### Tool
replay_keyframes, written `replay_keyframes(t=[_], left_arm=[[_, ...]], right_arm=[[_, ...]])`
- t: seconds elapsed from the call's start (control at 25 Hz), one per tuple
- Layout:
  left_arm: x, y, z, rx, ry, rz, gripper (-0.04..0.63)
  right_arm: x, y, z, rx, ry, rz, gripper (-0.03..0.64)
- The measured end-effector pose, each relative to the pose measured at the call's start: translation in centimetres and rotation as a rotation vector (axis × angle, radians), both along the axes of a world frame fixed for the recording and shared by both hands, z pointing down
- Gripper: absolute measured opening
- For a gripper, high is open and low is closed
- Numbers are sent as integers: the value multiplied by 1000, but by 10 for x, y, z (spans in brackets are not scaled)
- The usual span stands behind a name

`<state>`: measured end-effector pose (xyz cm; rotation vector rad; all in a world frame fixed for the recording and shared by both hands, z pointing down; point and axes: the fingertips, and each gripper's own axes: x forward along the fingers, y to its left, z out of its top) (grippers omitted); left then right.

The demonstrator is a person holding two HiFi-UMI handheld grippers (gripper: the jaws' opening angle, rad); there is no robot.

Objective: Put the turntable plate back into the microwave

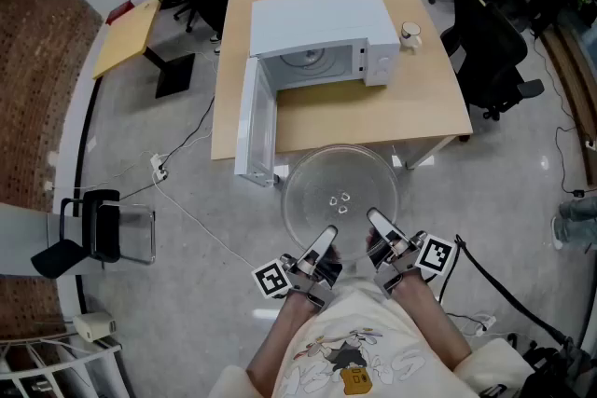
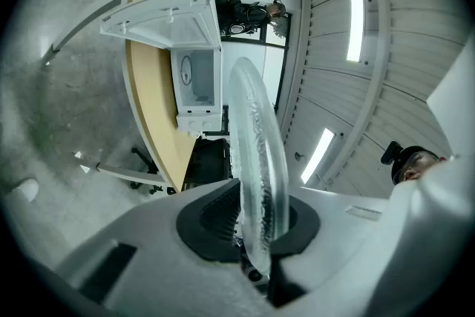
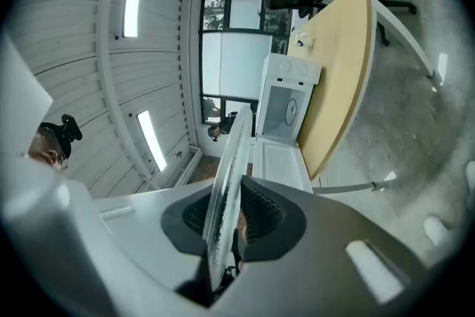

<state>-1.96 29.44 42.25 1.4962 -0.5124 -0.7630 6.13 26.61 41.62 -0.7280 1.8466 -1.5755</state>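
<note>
Turntable plate [image 1: 340, 198], clear glass, was held roughly level at lower centre of the head view, over the floor [image 1: 187, 294] and near the front edge of the worktop [image 1: 373, 112]. Left tongs [image 1: 324, 240] and right tongs [image 1: 376, 221] were each clenched on its near rim, with the glass edge pinched between ribbed pads in both gripper views. Microwave [image 1: 322, 23] stood on the worktop at upper centre, its door [image 1: 256, 130] swung open at frame left.

An office – swivel chairs [image 1: 492, 33], desk [image 1: 392, 102], floor cables [image 1: 191, 140].
</note>
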Motion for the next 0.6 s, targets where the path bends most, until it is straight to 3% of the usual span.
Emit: replay_keyframes(t=[0.6], left_arm=[[1, 3, -4, 18, -13, 14, 37]], right_arm=[[1, 4, -2, 12, 12, 4, 51]])
